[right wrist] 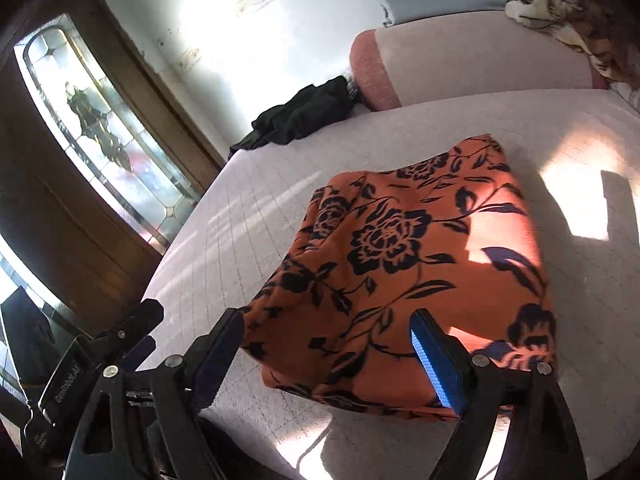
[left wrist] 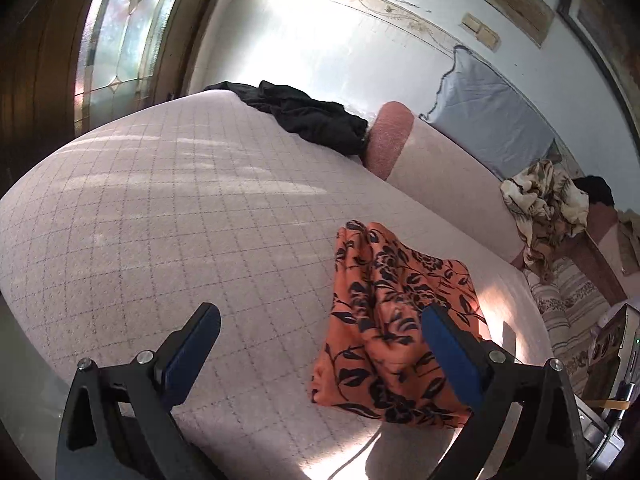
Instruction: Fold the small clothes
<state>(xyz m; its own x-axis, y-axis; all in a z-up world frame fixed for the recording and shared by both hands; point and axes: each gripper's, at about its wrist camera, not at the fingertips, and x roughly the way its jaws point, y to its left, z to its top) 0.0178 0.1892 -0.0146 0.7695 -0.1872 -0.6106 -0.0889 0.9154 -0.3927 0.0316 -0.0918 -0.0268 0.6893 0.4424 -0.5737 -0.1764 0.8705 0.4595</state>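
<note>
Sunlit checked bedspread (right wrist: 248, 216) holds the folded orange floral garment (right wrist: 404, 248); lift your wide-open left gripper (left wrist: 320, 344) and right gripper (right wrist: 326, 354) clear without snagging it.

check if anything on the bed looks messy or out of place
The orange flowered cloth lies folded and fairly square on the bed. What stands out is a black garment left crumpled at the far edge beside the pink bolster, and a rumpled patterned blanket further along.

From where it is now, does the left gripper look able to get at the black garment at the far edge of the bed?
Probably yes. The left gripper is open and empty, and bare checked mattress lies between it and the black garment; the orange floral cloth sits off to the side.
</note>
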